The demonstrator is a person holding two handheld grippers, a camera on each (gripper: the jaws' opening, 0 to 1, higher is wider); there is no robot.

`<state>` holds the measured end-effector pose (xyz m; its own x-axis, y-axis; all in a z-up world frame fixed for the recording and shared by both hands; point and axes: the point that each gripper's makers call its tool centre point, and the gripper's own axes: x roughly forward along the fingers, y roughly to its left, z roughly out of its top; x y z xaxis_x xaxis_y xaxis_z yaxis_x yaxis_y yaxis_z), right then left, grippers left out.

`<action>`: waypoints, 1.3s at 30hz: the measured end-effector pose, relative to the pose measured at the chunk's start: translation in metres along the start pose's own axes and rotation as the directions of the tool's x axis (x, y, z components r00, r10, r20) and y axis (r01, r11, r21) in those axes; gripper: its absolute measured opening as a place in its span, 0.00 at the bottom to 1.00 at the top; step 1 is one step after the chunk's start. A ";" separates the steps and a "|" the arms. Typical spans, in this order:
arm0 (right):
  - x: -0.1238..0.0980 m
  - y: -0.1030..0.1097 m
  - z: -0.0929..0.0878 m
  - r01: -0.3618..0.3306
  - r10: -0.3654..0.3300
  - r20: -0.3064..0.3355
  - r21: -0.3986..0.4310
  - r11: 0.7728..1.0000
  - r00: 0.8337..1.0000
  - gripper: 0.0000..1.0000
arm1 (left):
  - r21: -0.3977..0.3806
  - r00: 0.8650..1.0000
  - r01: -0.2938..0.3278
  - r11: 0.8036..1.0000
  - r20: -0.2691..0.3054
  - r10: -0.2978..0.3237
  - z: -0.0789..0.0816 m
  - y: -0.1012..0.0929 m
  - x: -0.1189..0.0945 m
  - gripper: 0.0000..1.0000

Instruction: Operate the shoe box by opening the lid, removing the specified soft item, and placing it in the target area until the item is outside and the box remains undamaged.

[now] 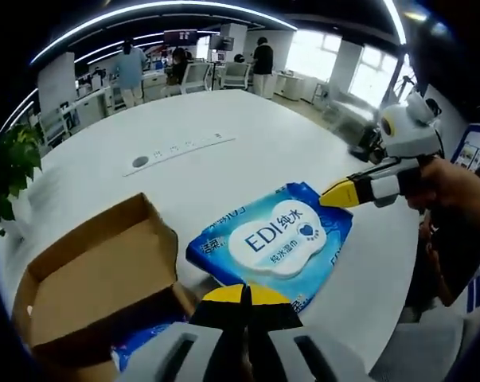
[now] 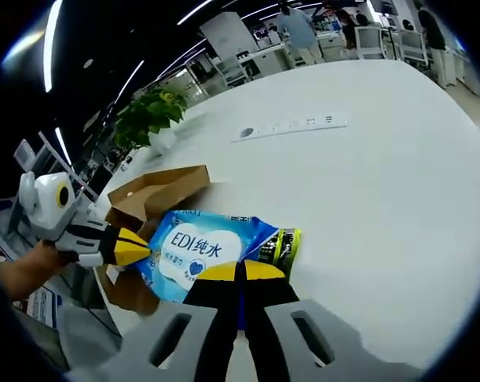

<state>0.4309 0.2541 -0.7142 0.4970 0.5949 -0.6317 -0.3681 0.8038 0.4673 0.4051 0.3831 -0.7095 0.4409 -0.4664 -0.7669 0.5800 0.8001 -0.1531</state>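
A soft blue pack of wet wipes (image 1: 275, 235) with a white label is held between my two grippers, its near end over the open brown cardboard shoe box (image 1: 96, 274). My left gripper (image 1: 243, 294) is shut, its yellow tips pinching the pack's near edge. My right gripper (image 1: 329, 196), held in a hand, comes in from the right and pinches the far corner. In the right gripper view, the pack (image 2: 200, 247) lies in front of my shut right gripper (image 2: 240, 272). There the left gripper (image 2: 136, 248) holds the opposite end, with the box (image 2: 156, 191) behind and beneath.
The large white table (image 1: 247, 127) has an inset socket strip (image 1: 180, 150) in its middle. A potted plant (image 2: 148, 115) stands at the table's edge beyond the box. Something blue (image 1: 140, 342) shows beneath the box flap. People and desks are far behind.
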 end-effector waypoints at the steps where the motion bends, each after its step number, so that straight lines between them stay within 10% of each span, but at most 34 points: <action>1: 0.001 -0.002 -0.001 0.000 0.000 -0.002 0.005 1.000 1.000 0.00 | 0.004 1.000 0.000 1.000 -0.004 0.000 0.000 0.000 0.002 0.00; 39: 0.020 -0.031 -0.014 0.049 -0.052 0.073 0.049 0.998 0.996 0.00 | 0.275 0.985 -0.055 0.960 -0.141 0.097 -0.022 0.004 0.031 0.02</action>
<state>0.4413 0.2411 -0.7494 0.5720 0.5505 -0.6081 -0.3046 0.8309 0.4657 0.4060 0.3807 -0.7477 0.3942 -0.3286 -0.8583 0.7206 0.6901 0.0668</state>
